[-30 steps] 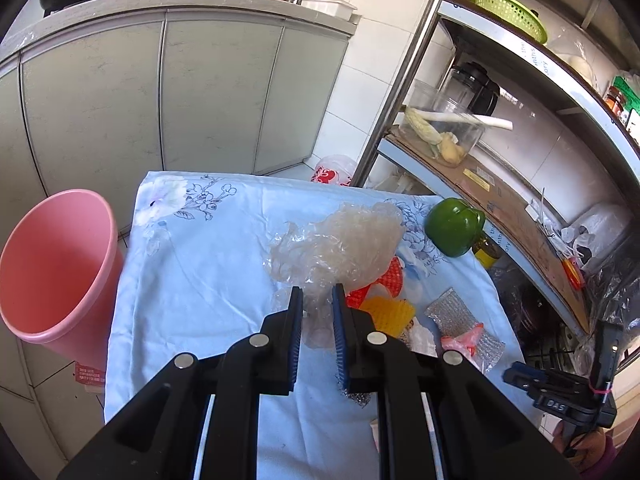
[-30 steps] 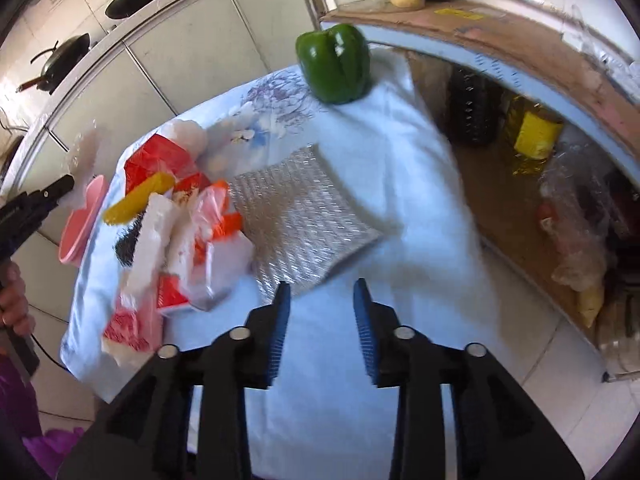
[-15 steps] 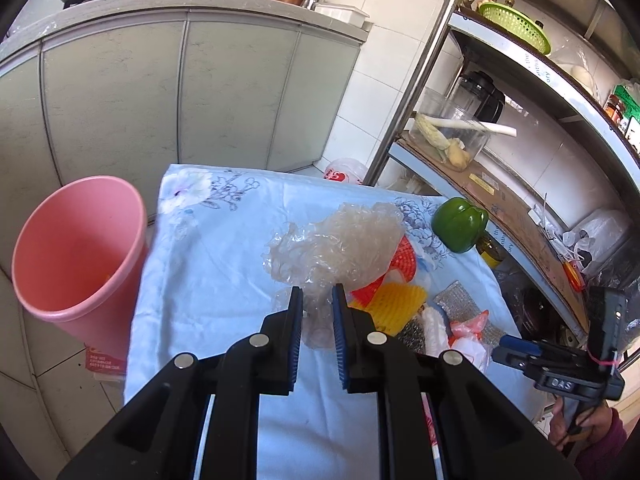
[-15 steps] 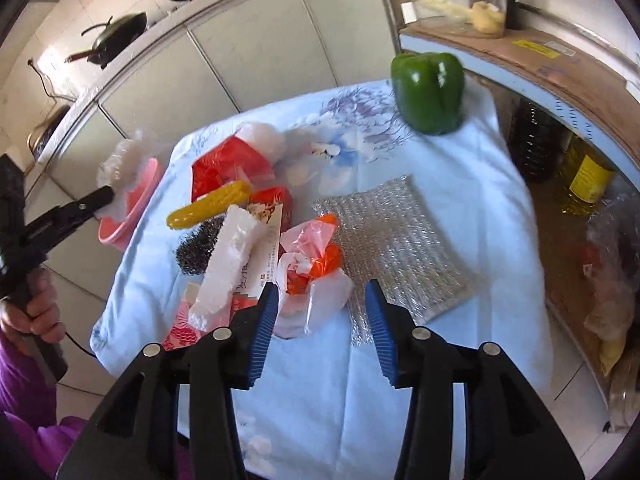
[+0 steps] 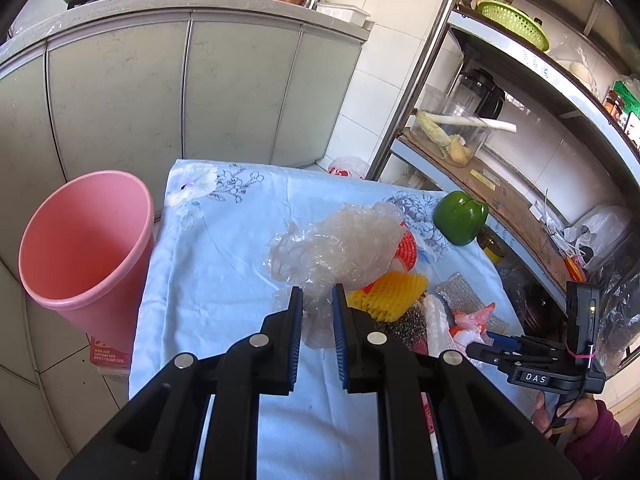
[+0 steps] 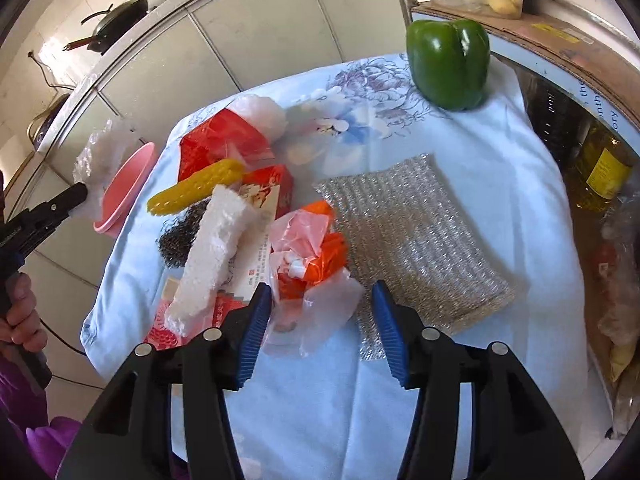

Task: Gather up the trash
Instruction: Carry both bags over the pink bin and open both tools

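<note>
Left tool (image 5: 316,312) clamps clear film (image 5: 336,248); bin (image 5: 84,248) lies to its left. Right tool (image 6: 320,320), jaws just narrowing, straddles wrapper (image 6: 308,256) unpinched.

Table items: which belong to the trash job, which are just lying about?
Job:
- clear plastic bag, pinched in the left gripper
- pink bin
- pink-and-orange wrapper bundle, between the open jaws of the right gripper
- white foam strip
- red packaging
- yellow foam net

Likely lying about:
- green pepper
- silver scouring pad
- steel wool
- oil bottle
</note>
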Demonstrator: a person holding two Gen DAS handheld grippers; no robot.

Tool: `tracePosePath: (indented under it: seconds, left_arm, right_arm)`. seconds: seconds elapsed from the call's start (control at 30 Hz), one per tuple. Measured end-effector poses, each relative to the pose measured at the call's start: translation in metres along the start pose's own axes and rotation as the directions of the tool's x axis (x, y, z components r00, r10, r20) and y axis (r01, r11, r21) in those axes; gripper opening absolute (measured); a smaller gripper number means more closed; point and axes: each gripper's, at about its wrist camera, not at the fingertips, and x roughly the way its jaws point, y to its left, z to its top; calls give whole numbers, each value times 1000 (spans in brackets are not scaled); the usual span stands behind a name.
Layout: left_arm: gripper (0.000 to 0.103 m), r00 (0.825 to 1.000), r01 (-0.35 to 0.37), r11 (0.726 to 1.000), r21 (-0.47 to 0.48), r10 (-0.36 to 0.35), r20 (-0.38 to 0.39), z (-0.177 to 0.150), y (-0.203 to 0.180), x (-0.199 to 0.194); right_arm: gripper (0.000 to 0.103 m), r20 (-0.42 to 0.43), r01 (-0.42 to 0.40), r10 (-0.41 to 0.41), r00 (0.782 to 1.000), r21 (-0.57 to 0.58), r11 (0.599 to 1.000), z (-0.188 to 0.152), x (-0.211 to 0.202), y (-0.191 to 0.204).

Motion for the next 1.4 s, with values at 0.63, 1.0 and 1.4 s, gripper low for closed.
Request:
tracePosePath:
  seconds: [0.63, 1.0, 1.4]
  left_arm:
    - [14, 997, -27, 996, -82, 33, 68, -16, 42, -21]
    - [14, 944, -269, 939, -213, 301, 134, 11, 149, -64]
    - [18, 932, -342, 892, -297, 363, 15, 22, 219, -18]
  right_arm:
    - [30, 148, -120, 147, 978, -180, 976, 69, -41, 86]
    - [30, -10, -322, 341, 940, -356, 877, 139, 63, 255]
    - [34, -142, -296, 261, 955, -382, 876, 150, 171, 324]
